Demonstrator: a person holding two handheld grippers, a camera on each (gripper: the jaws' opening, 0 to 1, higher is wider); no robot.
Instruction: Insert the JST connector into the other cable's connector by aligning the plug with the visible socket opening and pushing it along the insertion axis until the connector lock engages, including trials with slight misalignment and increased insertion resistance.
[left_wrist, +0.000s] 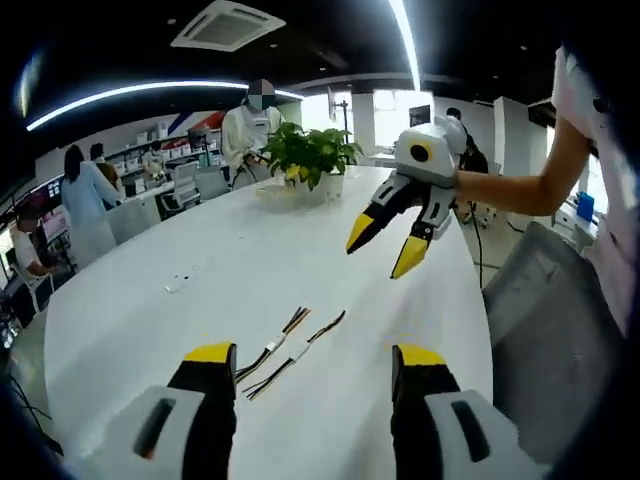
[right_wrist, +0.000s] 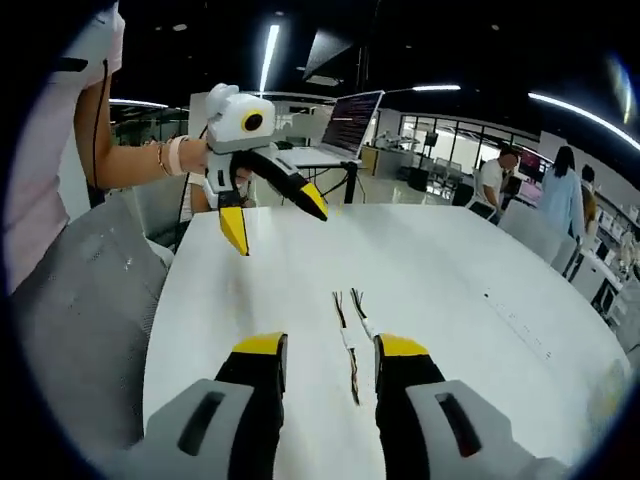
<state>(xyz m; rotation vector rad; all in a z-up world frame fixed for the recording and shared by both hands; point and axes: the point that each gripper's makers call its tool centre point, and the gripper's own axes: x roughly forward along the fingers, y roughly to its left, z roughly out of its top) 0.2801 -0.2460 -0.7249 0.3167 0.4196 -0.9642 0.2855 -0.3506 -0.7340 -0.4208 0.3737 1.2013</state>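
Table: the white table (left_wrist: 250, 260) is spanning the middle of both views.
Left gripper: the left gripper (left_wrist: 312, 362) is rising from the bottom of its own view, jaws spread wide, gripping nothing, hanging above the table.
Right gripper: the right gripper (right_wrist: 330, 352) is sitting released at bottom centre, jaws apart and empty, straddling the cables.
Hand: a hand (left_wrist: 470, 185) is reaching in from the upper right.
Cables: the two cables (left_wrist: 290, 345) are lying side by side at lower centre, untouched.

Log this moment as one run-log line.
phase: pre-grasp | left claw: open, raised | right claw: open, raised | two cables: side by side on white table, untouched
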